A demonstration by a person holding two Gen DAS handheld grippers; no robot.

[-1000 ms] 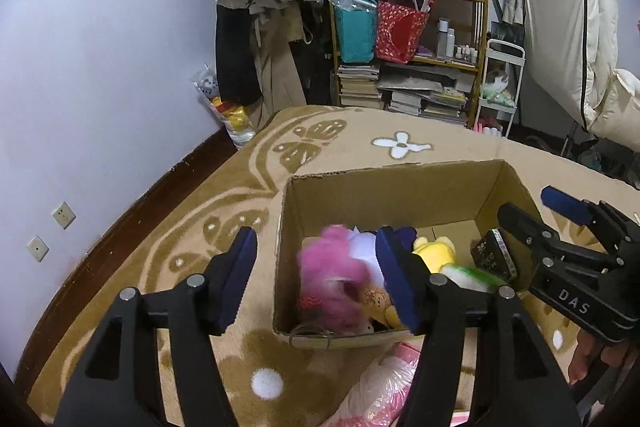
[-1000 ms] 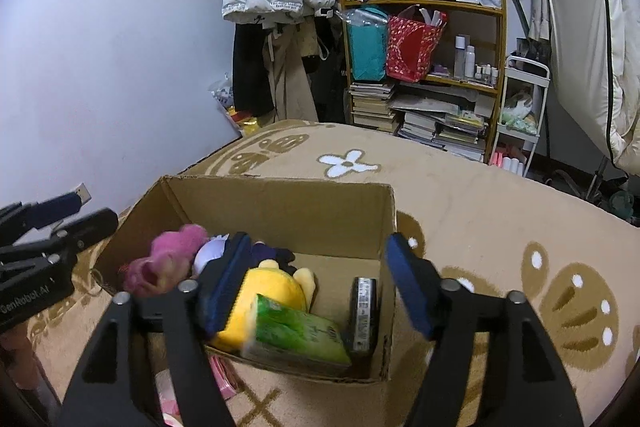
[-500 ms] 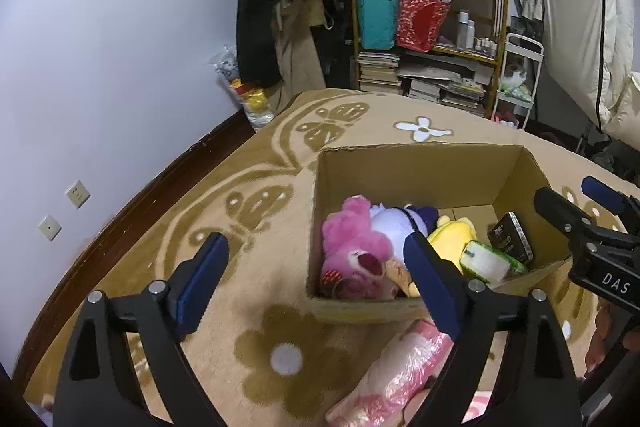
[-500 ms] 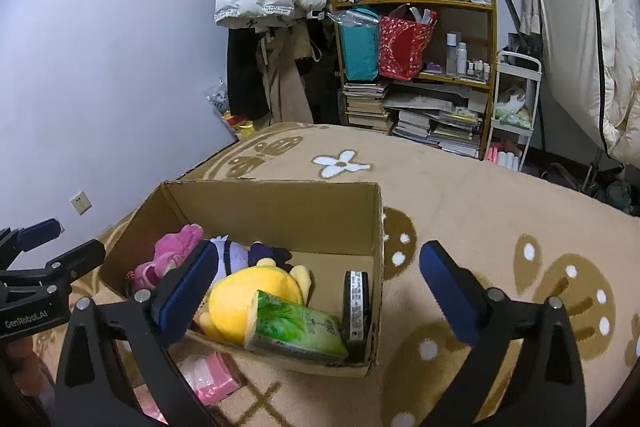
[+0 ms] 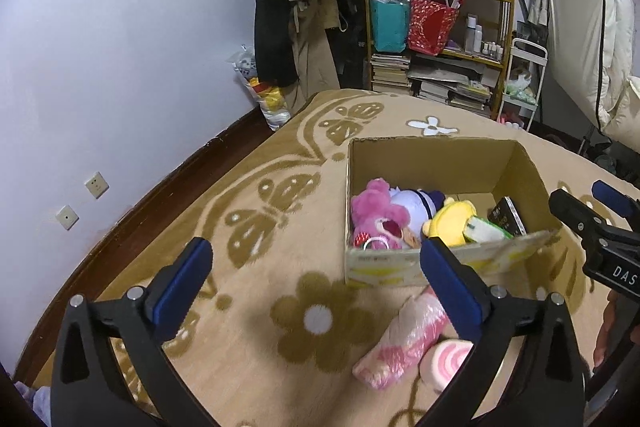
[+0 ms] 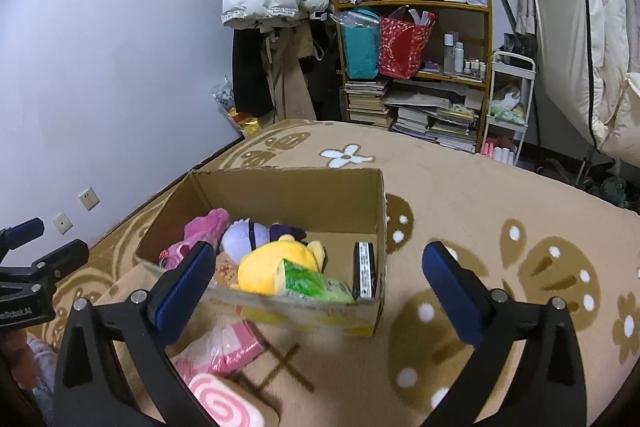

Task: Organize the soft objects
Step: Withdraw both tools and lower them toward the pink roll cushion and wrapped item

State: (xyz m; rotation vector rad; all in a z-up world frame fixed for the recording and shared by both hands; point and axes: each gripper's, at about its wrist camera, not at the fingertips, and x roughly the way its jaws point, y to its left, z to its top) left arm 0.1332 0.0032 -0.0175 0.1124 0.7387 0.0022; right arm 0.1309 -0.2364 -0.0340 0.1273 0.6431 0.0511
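Both grippers have pulled back from the cardboard box (image 5: 384, 269); the left gripper (image 5: 316, 283) and right gripper (image 6: 320, 291) stand wide open, empty. The pink plush bear (image 5: 376, 215) now lies inside the box. Next is probably the pink wrapped pack (image 5: 404, 339), just beside the box on the carpet (image 5: 248, 211).

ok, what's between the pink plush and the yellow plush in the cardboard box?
A white-and-purple plush lies between the pink plush and yellow plush; right wrist view.

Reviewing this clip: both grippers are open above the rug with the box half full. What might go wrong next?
The pink wrapped plush and swirl cushion lie close against the cardboard box, so the open left gripper may catch the box wall or grab both. The box is crowded on its near side; another toy may perch on the yellow plush and roll out.
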